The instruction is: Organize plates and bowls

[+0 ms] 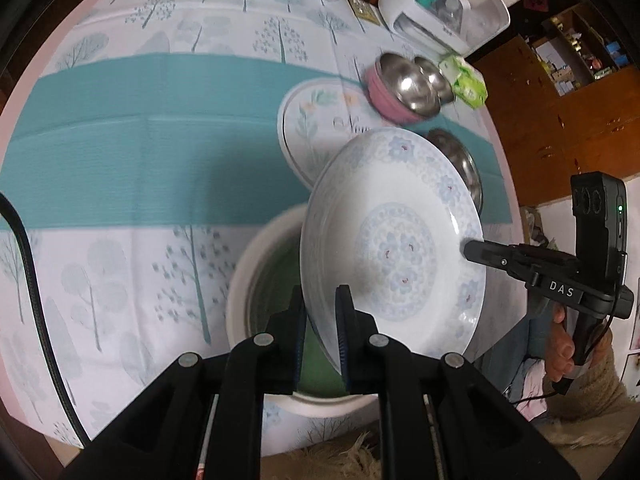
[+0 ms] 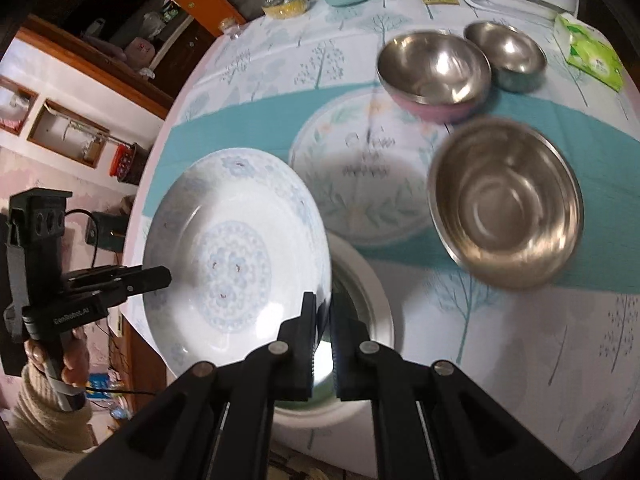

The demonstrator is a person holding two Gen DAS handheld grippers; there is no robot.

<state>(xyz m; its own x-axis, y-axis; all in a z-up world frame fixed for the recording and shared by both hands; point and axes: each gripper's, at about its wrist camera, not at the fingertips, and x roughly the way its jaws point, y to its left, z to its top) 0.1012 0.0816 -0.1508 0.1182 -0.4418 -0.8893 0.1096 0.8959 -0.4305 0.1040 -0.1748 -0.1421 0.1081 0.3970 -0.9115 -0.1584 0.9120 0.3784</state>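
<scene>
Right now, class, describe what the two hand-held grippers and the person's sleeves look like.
Both are matte black plastic. The right hand-held gripper carries white "DAS" lettering, a boxy black module with a green light and a thin black cable. The left hand-held gripper has small white lettering, a grey strap and a black cable. Its fingers have ribbed blue pads. The sleeves are cream knit.

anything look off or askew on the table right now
Nothing spilled or broken. Only the white blue-flowered plate sits oddly: tilted in the air above a white green-lined dish, pinched at opposite rims by the left hand-held gripper and right hand-held gripper.
</scene>
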